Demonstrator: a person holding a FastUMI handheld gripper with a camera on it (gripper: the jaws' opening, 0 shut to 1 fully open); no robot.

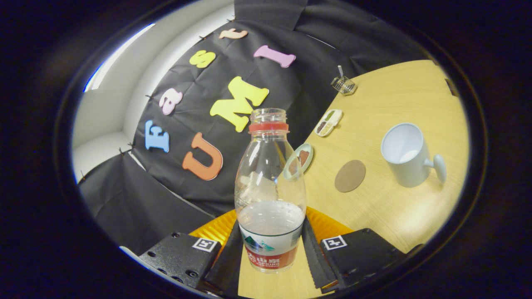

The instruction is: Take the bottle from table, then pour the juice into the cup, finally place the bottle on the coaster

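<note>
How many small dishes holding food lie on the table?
2: a round dish just behind the bottle, and an oblong dish beyond it, toward the wall. None looks hidden.

Non-task items, on wooden table [415, 95]:
- Small round dish [299, 160], pale rim, brownish contents; tilted in view, nr table's edge by black cloth wall [166, 199].
- Oblong tray [328, 122], w/ compartments, green & brown bits; further along same edge.
- Wire basket [343, 85], small, w/ upright handle; far end, nr wall.
- White wall panel [108, 124] beyond cloth.
</note>
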